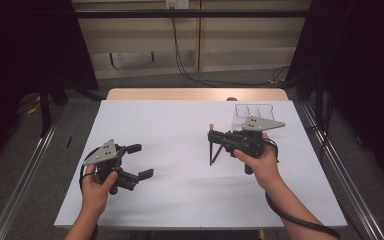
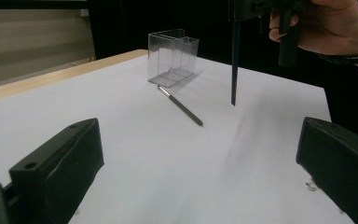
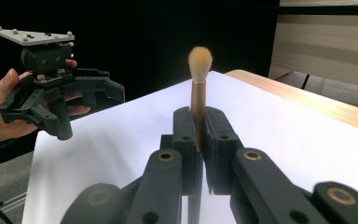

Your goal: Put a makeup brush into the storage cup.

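In the right gripper view, the right gripper (image 3: 198, 154) is clamped on a makeup brush (image 3: 199, 93): its gold ferrule and pale bristle tuft rise from between the jaws at the centre of the frame. In the high view the brush (image 1: 211, 146) sits right of centre, its long axis upright and slightly tilted, tuft up, dark handle pointing down at the sheet. The clear plastic organizer (image 1: 253, 111), with open compartments, stands just beyond that gripper toward the upper right, so the right hand is much the nearer one to it. Judging by this, the coming move turns on carrying the upright brush over a compartment.

The left gripper (image 1: 141, 161) is at lower left, its jaws wide apart with nothing between them. In its own view a second, thin pencil-like tool (image 2: 180, 106) lies flat at upper centre, one end just before the organizer (image 2: 173, 57).

Everything rests on a white sheet (image 1: 170, 130) over a wooden table (image 1: 180, 94); beyond are grey floor, cables and dark curtains.
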A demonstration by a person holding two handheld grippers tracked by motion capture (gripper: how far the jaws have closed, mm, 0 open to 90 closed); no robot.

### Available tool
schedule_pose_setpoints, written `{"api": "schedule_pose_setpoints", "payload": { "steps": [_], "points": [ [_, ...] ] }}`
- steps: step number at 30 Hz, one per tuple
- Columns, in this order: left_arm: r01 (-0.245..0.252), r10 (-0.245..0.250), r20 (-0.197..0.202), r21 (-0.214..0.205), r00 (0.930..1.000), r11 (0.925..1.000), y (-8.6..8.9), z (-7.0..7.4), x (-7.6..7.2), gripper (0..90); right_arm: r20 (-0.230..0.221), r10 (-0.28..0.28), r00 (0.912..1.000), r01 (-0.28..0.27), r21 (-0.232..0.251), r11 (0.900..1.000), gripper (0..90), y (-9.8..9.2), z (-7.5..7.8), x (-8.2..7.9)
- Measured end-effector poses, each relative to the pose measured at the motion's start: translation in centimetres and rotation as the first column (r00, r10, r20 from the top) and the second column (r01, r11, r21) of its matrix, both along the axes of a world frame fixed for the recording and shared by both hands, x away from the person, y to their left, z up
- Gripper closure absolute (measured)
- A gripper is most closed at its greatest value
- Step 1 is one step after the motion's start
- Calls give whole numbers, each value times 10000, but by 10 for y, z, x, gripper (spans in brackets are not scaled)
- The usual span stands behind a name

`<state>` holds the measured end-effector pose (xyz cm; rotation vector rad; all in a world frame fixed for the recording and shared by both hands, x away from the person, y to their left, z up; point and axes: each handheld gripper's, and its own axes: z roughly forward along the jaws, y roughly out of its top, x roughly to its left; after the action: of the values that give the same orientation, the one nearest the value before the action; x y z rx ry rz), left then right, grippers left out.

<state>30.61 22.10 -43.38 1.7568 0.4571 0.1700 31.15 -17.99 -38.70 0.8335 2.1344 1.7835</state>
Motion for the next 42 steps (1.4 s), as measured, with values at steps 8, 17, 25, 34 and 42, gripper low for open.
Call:
{"api": "schedule_pose_setpoints", "payload": {
  "steps": [8,17,25,34,42],
  "points": [
    [-156,156,-10,193,9999,9997,15,-2,-5,5,-81,-79,9999,80,77,9999,845,-5,1,3],
    [-402,403,-15,360,9992,9985,30,-6,-10,5,-41,-199,9998,199,83,9998,845,-9,2,3],
    [-733,733,17,388,9973,9966,44,-8,-17,5,-5,-222,9998,222,43,9997,845,-11,3,5],
    [-783,779,99,504,9969,9957,50,-12,-21,5,-79,-249,9997,248,-21,9997,844,-11,0,9],
    [-851,847,96,417,9964,9955,51,-13,-23,5,-79,-495,9987,496,139,9987,844,-14,3,16]
  ]
}}
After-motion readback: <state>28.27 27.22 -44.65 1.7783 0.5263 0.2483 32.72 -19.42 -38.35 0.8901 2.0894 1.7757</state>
